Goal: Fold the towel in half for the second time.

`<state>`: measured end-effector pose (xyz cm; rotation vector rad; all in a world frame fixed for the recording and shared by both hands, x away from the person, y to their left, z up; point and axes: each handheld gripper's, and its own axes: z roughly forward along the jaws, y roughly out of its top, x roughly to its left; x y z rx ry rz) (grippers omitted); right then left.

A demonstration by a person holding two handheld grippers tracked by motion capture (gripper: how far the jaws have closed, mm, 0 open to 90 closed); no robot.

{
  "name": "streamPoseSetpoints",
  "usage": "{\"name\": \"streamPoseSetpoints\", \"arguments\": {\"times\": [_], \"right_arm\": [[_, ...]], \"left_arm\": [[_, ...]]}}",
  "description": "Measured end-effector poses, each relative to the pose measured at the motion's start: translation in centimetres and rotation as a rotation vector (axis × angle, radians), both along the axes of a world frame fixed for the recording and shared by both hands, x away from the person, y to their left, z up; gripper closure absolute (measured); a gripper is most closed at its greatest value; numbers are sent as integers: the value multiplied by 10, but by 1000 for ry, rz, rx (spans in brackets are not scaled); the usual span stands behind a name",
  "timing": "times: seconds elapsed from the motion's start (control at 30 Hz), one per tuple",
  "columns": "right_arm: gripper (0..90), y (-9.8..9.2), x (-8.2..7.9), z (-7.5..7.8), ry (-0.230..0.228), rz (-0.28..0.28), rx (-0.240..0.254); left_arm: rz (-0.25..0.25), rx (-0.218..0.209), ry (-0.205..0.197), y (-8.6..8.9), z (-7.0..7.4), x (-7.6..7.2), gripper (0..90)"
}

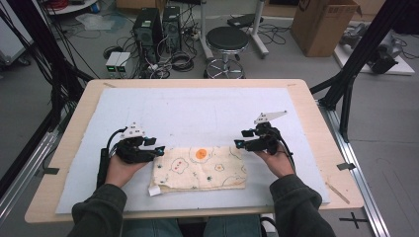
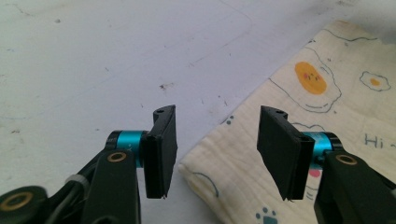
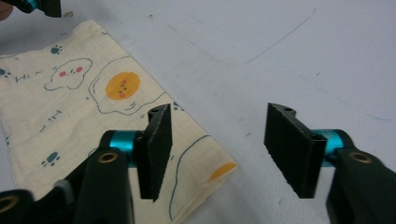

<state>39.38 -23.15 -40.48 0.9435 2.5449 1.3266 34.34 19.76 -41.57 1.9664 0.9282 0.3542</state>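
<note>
white mat [image 1: 197,108] over wooden tabletop [image 1: 74,128]: near its front edge we log one folded egg-print cloth [image 1: 200,168], left gripper [image 1: 157,149] and right gripper [image 1: 239,143] at its far corners, jaws spread, pinching nothing.

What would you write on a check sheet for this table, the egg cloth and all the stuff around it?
Surface: wooden table under a pale mat with faint marks.
Job's things: cream cloth printed with fried eggs, folded flat, white tag at one corner.
Clutter: wooden stick on the table's right edge.
Grippers: left hand-held gripper and right hand-held gripper each open, one at each end of the cloth, a cloth corner below the jaws.
Cables: black cable trailing from the left one.
Surroundings: stool, computer towers, cardboard box, floor wiring.
</note>
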Motion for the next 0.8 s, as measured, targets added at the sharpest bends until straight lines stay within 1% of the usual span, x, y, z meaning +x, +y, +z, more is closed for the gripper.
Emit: {"name": "streamPoseSetpoints", "arguments": {"times": [0.07,0.13,0.17,0.2,0.23,0.27,0.3,0.37,0.43,0.5,0.57,0.63,0.67,0.73,0.8], "right_arm": [[488,2,3,-3,16,1,-11],[515,4,7,-9,54,11,-32],[524,5,9,-12,62,15,-42],[535,6,10,-13,63,15,-48],[554,7,11,-14,76,17,-52],[570,8,11,-16,75,20,-53],[584,9,12,-16,80,25,-59],[592,10,13,-19,97,30,-62],[611,10,15,-20,99,28,-75],[626,9,16,-21,102,26,-72],[636,8,16,-21,104,27,-68],[636,7,16,-21,107,27,-69],[634,6,16,-21,112,21,-64],[631,5,17,-21,111,19,-67],[632,5,17,-21,108,22,-69]], "left_arm": [[6,8,18,1,-3,3,486],[16,9,33,3,-5,6,489],[13,12,33,3,-6,7,495],[22,4,37,2,-7,8,502],[21,6,39,3,-8,9,507],[17,14,47,4,-8,10,512],[21,8,52,4,-10,11,517],[38,24,54,5,-11,12,517],[44,11,59,5,-12,13,517],[35,13,60,5,-12,14,532],[23,14,75,4,-14,15,549],[18,22,98,3,-16,16,553],[15,19,102,3,-17,17,553],[18,32,109,2,-18,17,544],[9,40,114,1,-19,18,548]]}}
